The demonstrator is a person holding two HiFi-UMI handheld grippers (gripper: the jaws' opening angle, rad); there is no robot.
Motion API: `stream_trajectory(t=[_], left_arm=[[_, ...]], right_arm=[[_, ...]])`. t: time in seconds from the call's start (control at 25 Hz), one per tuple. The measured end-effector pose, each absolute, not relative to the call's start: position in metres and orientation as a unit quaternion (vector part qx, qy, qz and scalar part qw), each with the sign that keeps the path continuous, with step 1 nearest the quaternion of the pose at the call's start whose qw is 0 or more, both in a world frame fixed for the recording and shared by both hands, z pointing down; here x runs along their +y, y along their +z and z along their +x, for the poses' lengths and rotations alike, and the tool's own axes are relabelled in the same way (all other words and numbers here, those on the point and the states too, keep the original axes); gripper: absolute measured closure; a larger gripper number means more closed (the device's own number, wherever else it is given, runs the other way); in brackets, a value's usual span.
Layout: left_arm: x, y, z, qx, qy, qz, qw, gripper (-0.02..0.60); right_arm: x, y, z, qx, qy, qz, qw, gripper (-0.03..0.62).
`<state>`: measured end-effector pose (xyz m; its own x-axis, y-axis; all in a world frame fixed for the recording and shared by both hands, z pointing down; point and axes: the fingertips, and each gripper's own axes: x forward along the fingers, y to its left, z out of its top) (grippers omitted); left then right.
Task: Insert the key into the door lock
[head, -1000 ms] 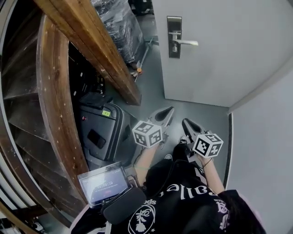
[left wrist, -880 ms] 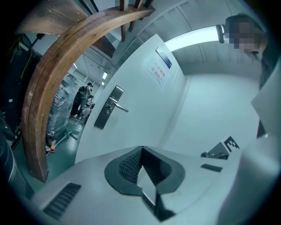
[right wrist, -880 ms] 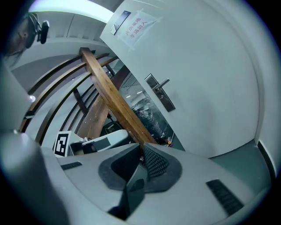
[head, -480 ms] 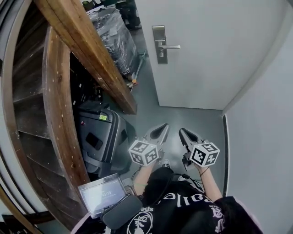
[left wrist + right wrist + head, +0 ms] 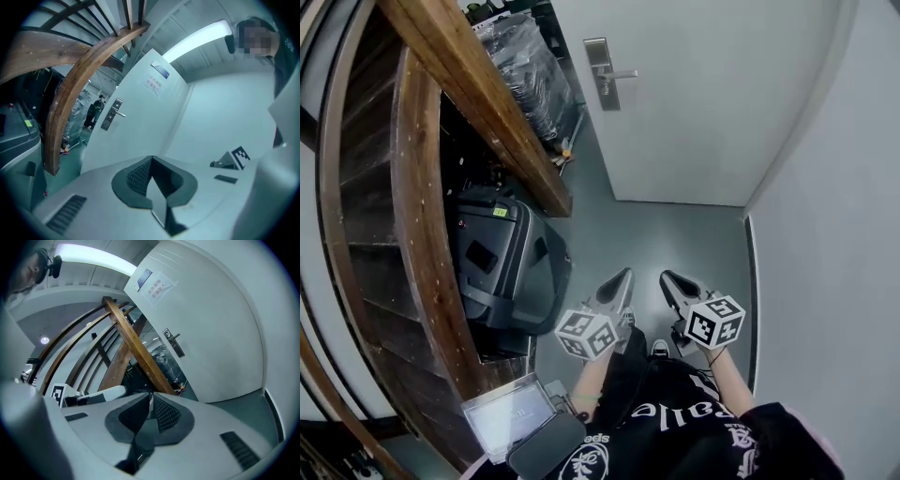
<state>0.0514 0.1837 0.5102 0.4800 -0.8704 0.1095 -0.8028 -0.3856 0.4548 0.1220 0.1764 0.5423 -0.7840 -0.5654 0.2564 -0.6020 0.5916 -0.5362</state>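
Note:
The white door (image 5: 703, 103) stands at the far end of the grey floor, with its metal lock plate and lever handle (image 5: 602, 64) at its left edge. The lock plate also shows in the left gripper view (image 5: 111, 114) and in the right gripper view (image 5: 173, 343), far from both. My left gripper (image 5: 619, 279) is shut, its pads (image 5: 138, 177) pressed together with nothing between them. My right gripper (image 5: 667, 280) is shut on a thin pale strip, the key (image 5: 150, 401), seen edge-on between its pads. Both grippers are held side by side, low and close to the person's body.
A slanting wooden stair beam (image 5: 478, 103) and curved rail (image 5: 412, 216) fill the left. Under them sit a dark case (image 5: 502, 267) and a wrapped pallet (image 5: 530, 66). A small screen (image 5: 511, 412) hangs by the person's waist. A white wall (image 5: 834, 234) closes the right side.
The door and its lock have slid up and to the left in the head view and look smaller. Both grippers sit lower in the picture, still shut and side by side.

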Motion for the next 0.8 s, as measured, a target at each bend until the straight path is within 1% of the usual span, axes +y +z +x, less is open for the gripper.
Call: stream_trajectory(t=[0.16, 0.36, 0.64, 0.8], left_arm=[[0.229, 0.522, 0.050, -0.535, -0.042, 0.813, 0.224, 0.578], [0.254, 0.519, 0.044, -0.561, 0.003, 0.808, 0.180, 0.577], [0.280, 0.513, 0.043, -0.541, -0.002, 0.827, 0.150, 0.578], [0.300, 0.517, 0.025, -0.534, 0.008, 0.831, 0.157, 0.577]], right_arm=[[0.213, 0.545, 0.122, -0.899, 0.313, 0.305, 0.035, 0.557], [0.238, 0.537, 0.110, -0.909, 0.306, 0.281, 0.037, 0.557], [0.267, 0.536, 0.095, -0.914, 0.294, 0.277, 0.037, 0.557], [0.287, 0.531, 0.078, -0.910, 0.298, 0.287, 0.030, 0.557]])
